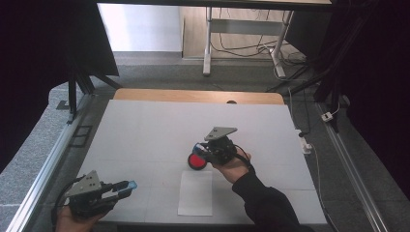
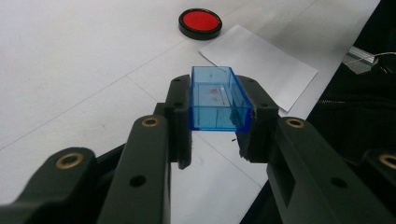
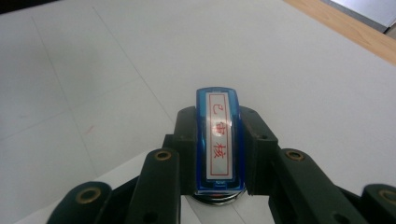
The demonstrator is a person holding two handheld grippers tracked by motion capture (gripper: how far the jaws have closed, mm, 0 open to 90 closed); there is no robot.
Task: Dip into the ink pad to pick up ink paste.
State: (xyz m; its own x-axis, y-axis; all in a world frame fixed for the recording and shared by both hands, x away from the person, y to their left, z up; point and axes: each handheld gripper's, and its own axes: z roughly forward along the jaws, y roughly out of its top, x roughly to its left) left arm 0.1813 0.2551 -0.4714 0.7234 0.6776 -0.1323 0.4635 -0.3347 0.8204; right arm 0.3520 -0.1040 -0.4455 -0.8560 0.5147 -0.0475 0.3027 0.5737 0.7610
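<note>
Right claw [image 1: 199, 148], middle of the high view, is clenched on a blue stamp [image 3: 218, 140] directly over the red ink pad [image 1: 197, 161]. Left claw [image 1: 126, 187], lower left, is clenched on the stamp's clear blue cap [image 2: 217, 99], well apart from the pad. White paper [image 1: 195, 192] lies just below the pad on the bench [image 1: 145, 125].

Risk: a tilted stamp would ink unevenly, and a hard press could slide the loose pad or the paper. The slim body might twist between the jaws.

Stamp label carries three red Chinese characters, seemingly 已审核.
</note>
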